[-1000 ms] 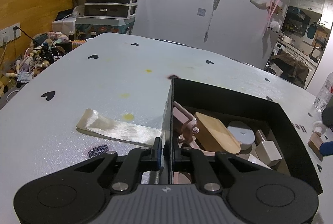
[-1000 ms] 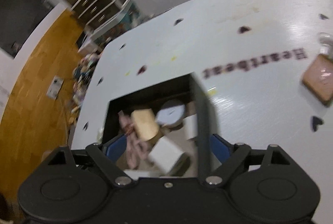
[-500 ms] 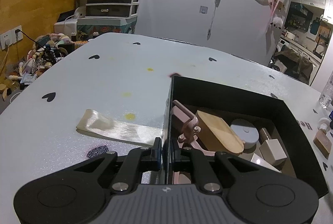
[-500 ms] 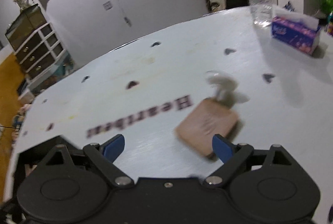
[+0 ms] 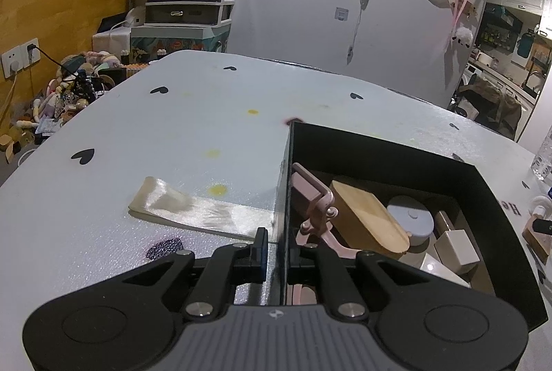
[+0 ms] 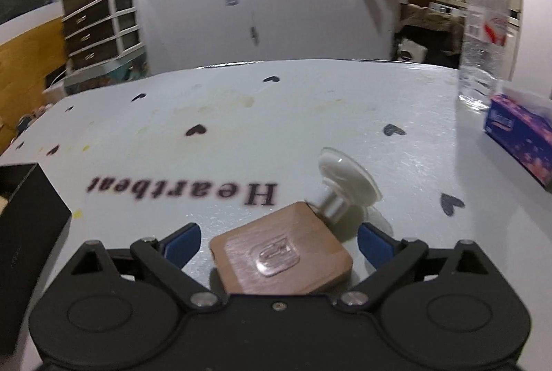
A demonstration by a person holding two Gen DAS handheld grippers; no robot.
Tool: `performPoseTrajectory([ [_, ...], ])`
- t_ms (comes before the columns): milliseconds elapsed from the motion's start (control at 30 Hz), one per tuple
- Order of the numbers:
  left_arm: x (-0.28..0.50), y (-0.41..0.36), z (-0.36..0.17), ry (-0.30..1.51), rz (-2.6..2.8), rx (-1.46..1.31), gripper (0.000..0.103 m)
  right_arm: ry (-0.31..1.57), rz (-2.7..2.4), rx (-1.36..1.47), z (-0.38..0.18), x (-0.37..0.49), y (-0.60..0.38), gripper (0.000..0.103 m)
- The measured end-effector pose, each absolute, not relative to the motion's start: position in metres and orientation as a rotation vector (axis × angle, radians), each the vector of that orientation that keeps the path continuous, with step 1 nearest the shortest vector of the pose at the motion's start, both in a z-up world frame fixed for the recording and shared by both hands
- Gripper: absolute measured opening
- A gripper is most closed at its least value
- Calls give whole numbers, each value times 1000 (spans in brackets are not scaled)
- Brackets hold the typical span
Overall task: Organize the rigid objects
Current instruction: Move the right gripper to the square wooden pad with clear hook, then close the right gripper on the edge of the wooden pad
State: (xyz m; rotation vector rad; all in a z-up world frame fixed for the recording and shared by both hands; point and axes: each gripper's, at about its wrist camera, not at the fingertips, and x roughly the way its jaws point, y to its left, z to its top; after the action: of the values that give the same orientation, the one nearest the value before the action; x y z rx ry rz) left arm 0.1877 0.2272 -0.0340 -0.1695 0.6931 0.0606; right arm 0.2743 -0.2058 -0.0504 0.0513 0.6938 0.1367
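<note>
A black box [image 5: 386, 148] on the white table holds several rigid things: a pink holder [image 5: 312, 195], a wooden block [image 5: 365, 215], a grey round disc [image 5: 410, 219] and a white block [image 5: 455, 248]. My left gripper [image 5: 277, 253] is shut on the box's left wall. My right gripper [image 6: 278, 240] is open, its blue pads on either side of a brown wooden square piece [image 6: 279, 253] with a white suction cup [image 6: 348, 177] on it, lying on the table. The box corner shows at the left of the right wrist view [image 6: 31, 208].
A cream ribbon [image 5: 193, 208] lies left of the box. A water bottle [image 6: 483, 36] and a purple tissue box [image 6: 521, 126] stand at the right. The table [image 6: 293, 115] bears black hearts and the word "Heartbeat". Drawers and clutter lie beyond the far left edge.
My right gripper has swung away from the box to the right and come down around the brown wooden piece. My left gripper has kept its hold on the box wall.
</note>
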Motion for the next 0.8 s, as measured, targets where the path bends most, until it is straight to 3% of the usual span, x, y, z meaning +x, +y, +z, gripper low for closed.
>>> performPoseTrajectory([
  [467,188,226,-33,689,52,-169,9,710,224,-102,-36,254,-169,98],
  [800,187,224,-33,688,58,-150,6,808,228,-50,-52,274,-185,96],
])
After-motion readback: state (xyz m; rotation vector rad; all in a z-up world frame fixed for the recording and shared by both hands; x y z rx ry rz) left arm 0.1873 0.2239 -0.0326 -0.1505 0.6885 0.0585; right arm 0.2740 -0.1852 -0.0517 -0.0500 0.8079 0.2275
